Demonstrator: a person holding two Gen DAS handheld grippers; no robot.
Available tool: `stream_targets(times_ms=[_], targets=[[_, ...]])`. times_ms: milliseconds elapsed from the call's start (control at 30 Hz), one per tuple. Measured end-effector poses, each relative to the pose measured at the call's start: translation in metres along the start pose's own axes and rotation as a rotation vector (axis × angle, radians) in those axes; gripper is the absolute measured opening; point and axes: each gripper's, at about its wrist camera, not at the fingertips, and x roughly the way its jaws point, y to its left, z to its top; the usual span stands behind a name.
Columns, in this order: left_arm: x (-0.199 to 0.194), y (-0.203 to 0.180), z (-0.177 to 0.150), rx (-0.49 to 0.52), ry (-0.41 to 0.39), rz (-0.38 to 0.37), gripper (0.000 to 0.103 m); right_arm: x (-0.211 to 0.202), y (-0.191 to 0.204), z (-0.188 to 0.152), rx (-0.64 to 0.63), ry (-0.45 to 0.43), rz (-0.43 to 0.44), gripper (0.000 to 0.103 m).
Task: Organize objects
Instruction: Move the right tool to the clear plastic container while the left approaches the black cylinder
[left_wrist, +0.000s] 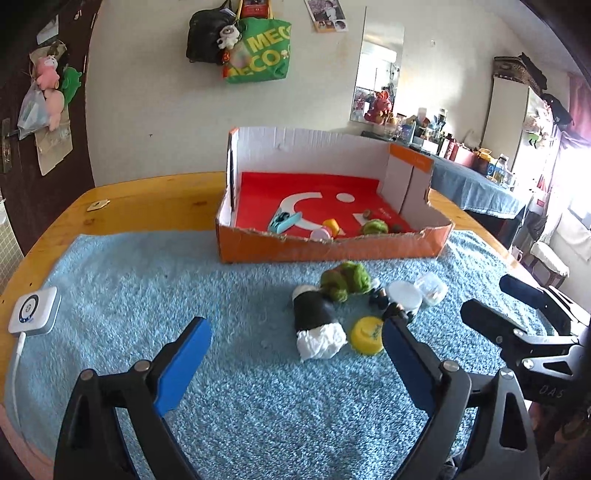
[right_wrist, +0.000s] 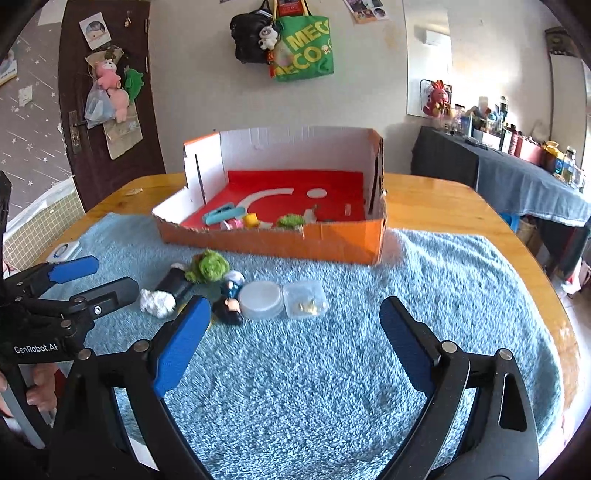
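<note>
On the blue towel (left_wrist: 147, 280) lie a black roll with white paper ends (left_wrist: 314, 314), a green plush (left_wrist: 345, 280), a yellow cap (left_wrist: 367, 334), small figurines (right_wrist: 231, 310), a round white-lidded jar (right_wrist: 260, 299) and a clear square box (right_wrist: 304, 299). Behind them stands an orange cardboard box (right_wrist: 295, 243) with several small toys on its red floor. My left gripper (left_wrist: 295, 326) is open just short of the roll and the cap. My right gripper (right_wrist: 295, 304) is open just short of the jar and clear box. Neither holds anything.
A white device (left_wrist: 35, 310) with a cable lies at the towel's left edge. The wooden table (right_wrist: 443, 206) shows around the towel. Beyond its right edge stands a side table under blue cloth (right_wrist: 517, 181), crowded with bottles. Bags hang on the back wall.
</note>
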Motion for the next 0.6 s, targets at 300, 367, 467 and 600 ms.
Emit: stream_targets(times_ms=[300,367,467,600], targets=[[0.011,0.006,-0.012,-0.02,0.038,0.013,0.096,0.014,0.001,-0.018,0.021,0.05,-0.006,0.094],[0.013,0.006,-0.013,-0.02,0.043,0.009,0.096,0.017,0.0,-0.02,0.031,0.058,-0.003,0.094],[0.016,0.005,-0.015,-0.017,0.053,0.009,0.096,0.02,-0.002,-0.023,0.044,0.071,0.001,0.094],[0.02,0.005,-0.017,-0.017,0.066,0.008,0.096,0.022,-0.002,-0.025,0.046,0.079,0.0,0.094]])
